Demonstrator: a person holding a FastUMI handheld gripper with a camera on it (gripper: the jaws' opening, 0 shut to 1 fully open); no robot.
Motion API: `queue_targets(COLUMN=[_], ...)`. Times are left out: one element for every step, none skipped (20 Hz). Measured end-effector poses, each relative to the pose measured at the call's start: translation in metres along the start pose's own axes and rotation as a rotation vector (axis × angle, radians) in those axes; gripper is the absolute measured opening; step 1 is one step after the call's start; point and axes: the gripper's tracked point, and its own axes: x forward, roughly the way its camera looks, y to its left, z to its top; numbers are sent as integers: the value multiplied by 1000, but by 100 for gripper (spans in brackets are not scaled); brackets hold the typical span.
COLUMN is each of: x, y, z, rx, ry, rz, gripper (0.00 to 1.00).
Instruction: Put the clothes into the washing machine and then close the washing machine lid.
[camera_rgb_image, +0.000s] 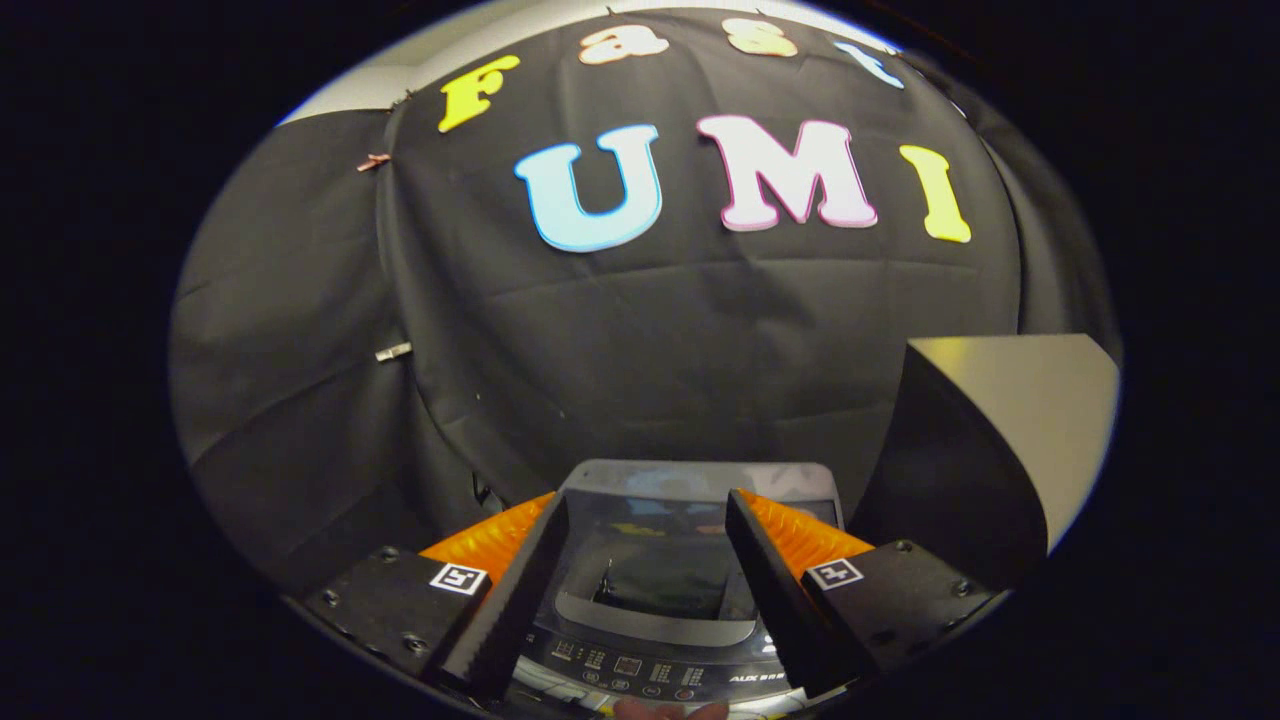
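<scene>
A small grey top-loading washing machine stands below and just ahead of my gripper. Its dark tub opening lies between my fingers, and the control panel runs along the near edge. The lid seems to be folded up at the back of the machine, with its window catching reflections. My gripper is open, its fingers set wide apart with nothing between them. A sliver of something pale pink peeks out below the panel; I cannot tell what it is.
A dark box-like piece of furniture with a pale top stands close on the right of the machine. The black cloth wall hangs right behind it and wraps round to the left.
</scene>
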Motion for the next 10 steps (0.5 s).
queue_targets(x=[-6,-5,-6,-9,-13,-19,-26,-32,-42,-54], y=[4,1,3,9,13,13,12,11,8,9], z=[2,-7,-12,-6,1,5,5,8,13,22], rx=[-3,1,18,30,33,18,-3,-24,-44,-63], ry=[-25,-24,-25,-47,-85,-106,-118,-131,-153,-183], rz=[13,19,38,65,86,95,102,91,81,69], gripper=[100,99,99,100,100,100,100,100,100,100])
